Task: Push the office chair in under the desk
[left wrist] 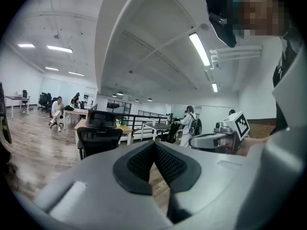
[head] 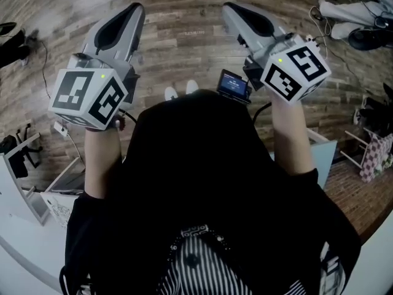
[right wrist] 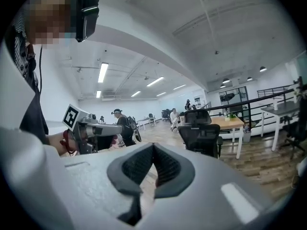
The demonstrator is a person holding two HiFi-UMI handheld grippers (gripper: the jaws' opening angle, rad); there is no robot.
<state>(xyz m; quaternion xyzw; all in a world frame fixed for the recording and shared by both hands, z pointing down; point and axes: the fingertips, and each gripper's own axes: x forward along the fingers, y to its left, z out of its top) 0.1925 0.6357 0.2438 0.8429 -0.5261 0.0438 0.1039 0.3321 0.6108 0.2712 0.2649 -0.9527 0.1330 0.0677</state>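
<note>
Approach is the step in hand, as I judge it, since nothing of the push has begun. My left claw [left wrist: 154,145] is pinched fully together on nothing, and my right claw [right wrist: 153,147] is the same, its pads meeting with only air between them. I hold both up in front of my chest, side by side and pointing forward. The office chair [left wrist: 98,135], black with a mesh back and headrest, stands across the room, well apart from me, just in front of a wooden-topped desk [right wrist: 236,122]. I cannot tell how far its seat already sits beneath the top. The next move calls for walking over and setting my closed claws against the chair back, then pressing evenly so that it rolls straight in without swivelling. Under me is a wood-plank floor [head: 184,42], which should let the castors run easily. The room is a wide open office, white-walled, with long ceiling lights [left wrist: 200,49], more desks and several people further off.
</note>
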